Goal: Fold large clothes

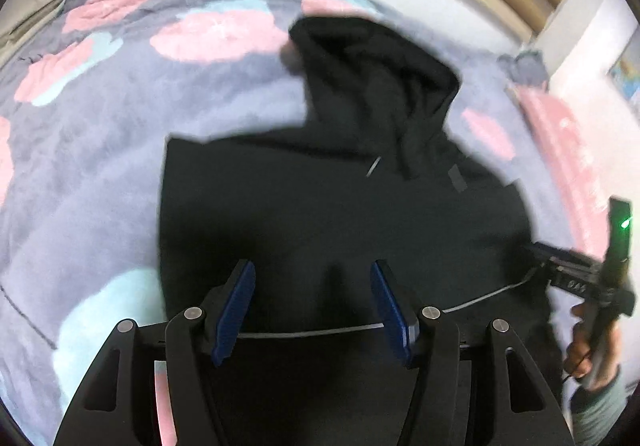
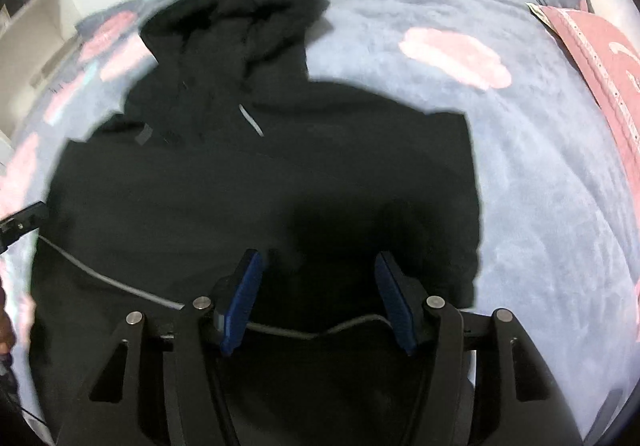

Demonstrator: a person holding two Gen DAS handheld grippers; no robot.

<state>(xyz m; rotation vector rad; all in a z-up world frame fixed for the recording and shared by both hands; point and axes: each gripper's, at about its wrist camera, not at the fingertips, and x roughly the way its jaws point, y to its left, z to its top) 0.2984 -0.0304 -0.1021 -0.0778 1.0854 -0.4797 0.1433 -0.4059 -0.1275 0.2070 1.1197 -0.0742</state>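
Your left gripper (image 1: pixel 313 312) hangs over the lower part of the hoodie (image 1: pixel 340 214) with its blue pads (image 1: pixel 236 310) spread apart and nothing between them. Left of the hoodie, the blanket (image 1: pixel 100 150) shows pink and pale blue patches. The hoodie lies flat on that blanket, hood (image 2: pixel 236 30) at its far end, a white drawstring (image 2: pixel 252 122) just below the hood. Your right gripper (image 2: pixel 318 300) is likewise released above the hoodie's hem. Right of the hoodie sits a pink pillow (image 2: pixel 604 62).
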